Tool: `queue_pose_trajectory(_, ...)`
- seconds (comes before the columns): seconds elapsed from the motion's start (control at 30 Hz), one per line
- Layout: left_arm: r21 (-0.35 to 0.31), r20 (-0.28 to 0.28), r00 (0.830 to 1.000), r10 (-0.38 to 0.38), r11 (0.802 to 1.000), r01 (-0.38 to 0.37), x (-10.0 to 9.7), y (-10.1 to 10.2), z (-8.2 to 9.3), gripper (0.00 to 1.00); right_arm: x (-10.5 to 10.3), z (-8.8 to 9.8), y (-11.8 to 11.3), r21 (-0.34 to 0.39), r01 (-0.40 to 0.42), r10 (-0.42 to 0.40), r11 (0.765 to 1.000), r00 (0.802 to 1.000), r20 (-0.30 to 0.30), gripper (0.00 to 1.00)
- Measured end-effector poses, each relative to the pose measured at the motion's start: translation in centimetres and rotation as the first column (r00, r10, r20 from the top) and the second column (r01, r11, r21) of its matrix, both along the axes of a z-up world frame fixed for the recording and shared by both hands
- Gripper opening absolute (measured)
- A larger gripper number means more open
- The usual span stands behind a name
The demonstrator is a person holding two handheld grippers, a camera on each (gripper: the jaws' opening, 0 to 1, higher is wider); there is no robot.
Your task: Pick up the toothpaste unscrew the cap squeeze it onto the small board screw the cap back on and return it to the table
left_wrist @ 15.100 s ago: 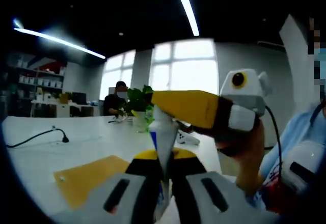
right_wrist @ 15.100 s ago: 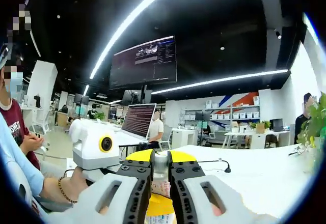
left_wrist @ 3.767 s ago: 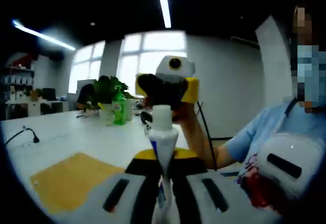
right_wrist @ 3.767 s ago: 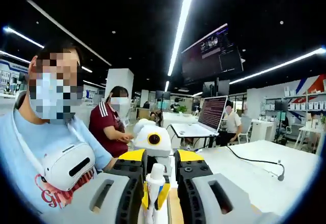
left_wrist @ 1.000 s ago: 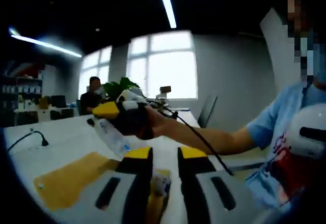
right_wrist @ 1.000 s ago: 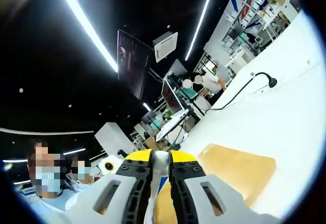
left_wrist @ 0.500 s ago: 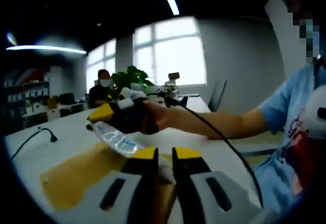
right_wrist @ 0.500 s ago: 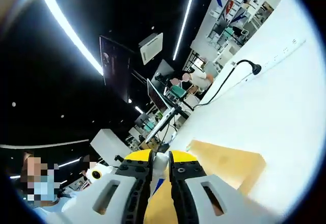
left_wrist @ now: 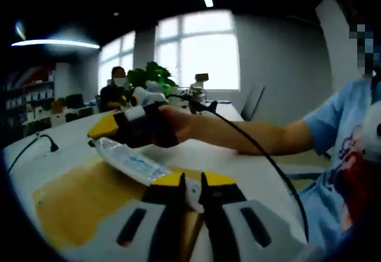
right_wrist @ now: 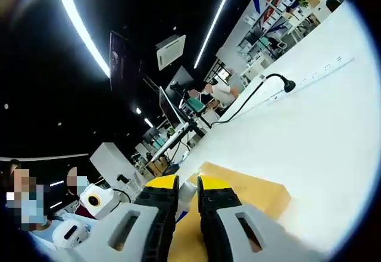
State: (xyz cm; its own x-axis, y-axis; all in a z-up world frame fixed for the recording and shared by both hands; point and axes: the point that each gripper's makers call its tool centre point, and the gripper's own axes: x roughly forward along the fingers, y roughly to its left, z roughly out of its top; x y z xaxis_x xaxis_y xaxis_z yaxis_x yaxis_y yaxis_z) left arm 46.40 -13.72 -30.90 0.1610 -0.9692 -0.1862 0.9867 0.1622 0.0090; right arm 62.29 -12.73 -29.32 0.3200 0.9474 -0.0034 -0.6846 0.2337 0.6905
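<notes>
The toothpaste tube (left_wrist: 134, 162), white with blue print, lies slanted low over the yellow small board (left_wrist: 77, 205). My left gripper (left_wrist: 191, 184) is shut on the tube's near white end. The right gripper (left_wrist: 98, 132), held in a hand, comes in from the right and is shut on the tube's far end. In the right gripper view the right gripper (right_wrist: 187, 184) pinches a white part of the tube (right_wrist: 186, 193) above the board (right_wrist: 250, 193). I cannot tell which end carries the cap.
The white table (right_wrist: 309, 137) stretches away past the board, with a black cable (right_wrist: 280, 86) lying across it. The person's forearm (left_wrist: 238, 134) and a black cord cross the left gripper view. Far back are a potted plant (left_wrist: 152, 74) and a seated person (left_wrist: 116, 92).
My left jaws have narrowed onto the tube's near end. The right gripper has lowered the tube, so it lies flatter over the board. Both views have shifted with the hands.
</notes>
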Motion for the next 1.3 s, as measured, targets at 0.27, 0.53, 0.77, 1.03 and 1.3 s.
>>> queue_pose_trajectory(0.27,0.003,-0.002,1.000,0.013,1.000,-0.013,0.3,0.4,-0.2,0.09,-1.1,-1.1,1.5,-0.048,0.036,-0.035,0.998,0.999,0.028,0.11)
queue_pose_trajectory(0.53,0.020,0.016,1.000,0.019,1.000,-0.019,0.4,0.4,-0.5,0.09,-1.0,-0.5,1.4,-0.076,0.108,-0.096,0.991,0.985,0.147,0.00)
queue_pose_trajectory(0.77,0.025,0.027,0.999,0.020,0.999,-0.021,0.4,0.5,-0.5,0.09,-0.9,0.4,1.5,-0.085,0.130,-0.111,0.988,0.973,0.203,0.00)
queue_pose_trajectory(1.03,0.022,0.016,1.000,0.022,1.000,-0.022,0.4,0.5,-0.5,0.09,0.2,1.2,-0.1,-0.193,0.269,-0.194,0.944,0.922,0.334,0.00)
queue_pose_trajectory(1.3,0.015,-0.006,1.000,0.018,1.000,-0.017,0.4,0.6,-0.5,0.09,0.1,4.0,-3.7,-0.260,0.451,-0.303,0.854,0.837,0.457,0.00)
